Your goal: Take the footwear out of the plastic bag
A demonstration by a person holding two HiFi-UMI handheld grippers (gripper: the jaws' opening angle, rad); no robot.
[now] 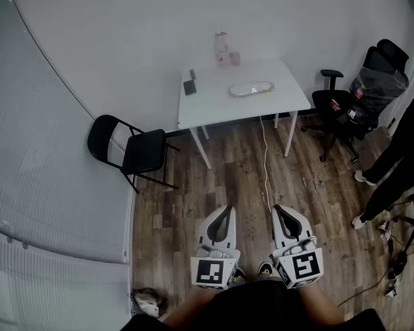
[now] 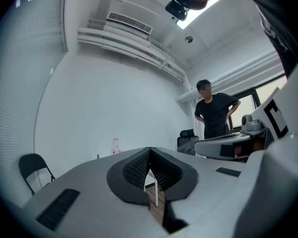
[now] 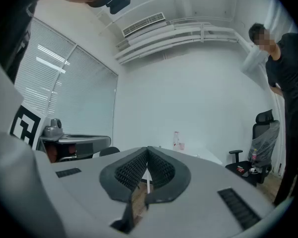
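Note:
A clear plastic bag with footwear inside (image 1: 251, 88) lies on the white table (image 1: 290, 98) at the far side of the room. Both grippers are held level close to my body, well short of the table and far from the bag. My left gripper (image 1: 225, 209) (image 2: 149, 151) is shut with nothing between its jaws. The right gripper (image 1: 279, 209) (image 3: 148, 149) beside it is likewise shut and empty. In both gripper views the bag is hidden behind the jaws.
The table also carries a bottle (image 1: 221, 45) (image 3: 177, 140), a cup (image 1: 234, 58) and a dark phone (image 1: 190, 86). A black folding chair (image 1: 134, 150) stands left of it, an office chair (image 1: 352, 102) right. A person (image 1: 400, 157) (image 2: 216, 113) stands at the right. A white cable (image 1: 265, 157) crosses the wood floor.

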